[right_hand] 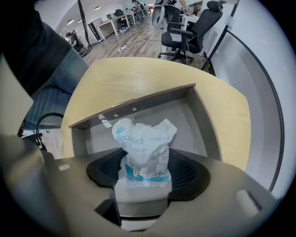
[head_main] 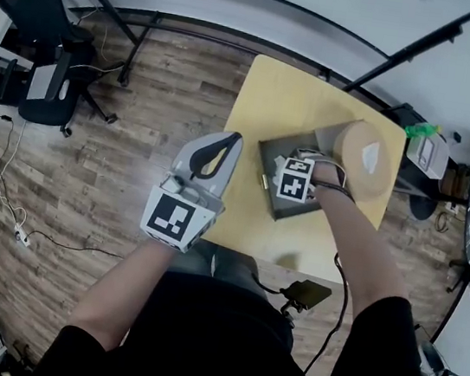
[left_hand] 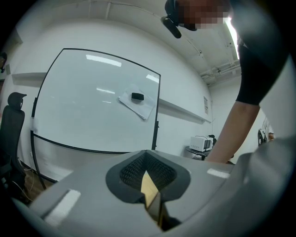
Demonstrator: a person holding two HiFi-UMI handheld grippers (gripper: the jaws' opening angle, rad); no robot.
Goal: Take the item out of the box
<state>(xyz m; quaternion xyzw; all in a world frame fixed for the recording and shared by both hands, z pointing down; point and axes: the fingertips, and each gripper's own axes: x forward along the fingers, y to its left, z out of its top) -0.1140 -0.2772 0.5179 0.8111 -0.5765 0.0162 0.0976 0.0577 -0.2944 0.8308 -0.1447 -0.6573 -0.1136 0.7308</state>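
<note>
A shallow grey box (head_main: 276, 156) with a brown wooden rim (right_hand: 134, 102) lies open on the yellow table (head_main: 319, 95). Inside it is a crumpled white packet with blue print (right_hand: 144, 146). My right gripper (right_hand: 144, 173) reaches down into the box, and its jaws pinch the packet's lower part. In the head view the right gripper (head_main: 292, 167) covers the packet. My left gripper (head_main: 222, 144) is held off the table's left edge, above the floor, with its jaws together and nothing in them (left_hand: 151, 185).
A tan rounded piece (head_main: 364, 156) stands at the box's right side. A black office chair (head_main: 41, 18) and cables sit on the wooden floor at left. A side table with devices (head_main: 429, 150) is at right. A whiteboard (left_hand: 92, 102) faces the left gripper.
</note>
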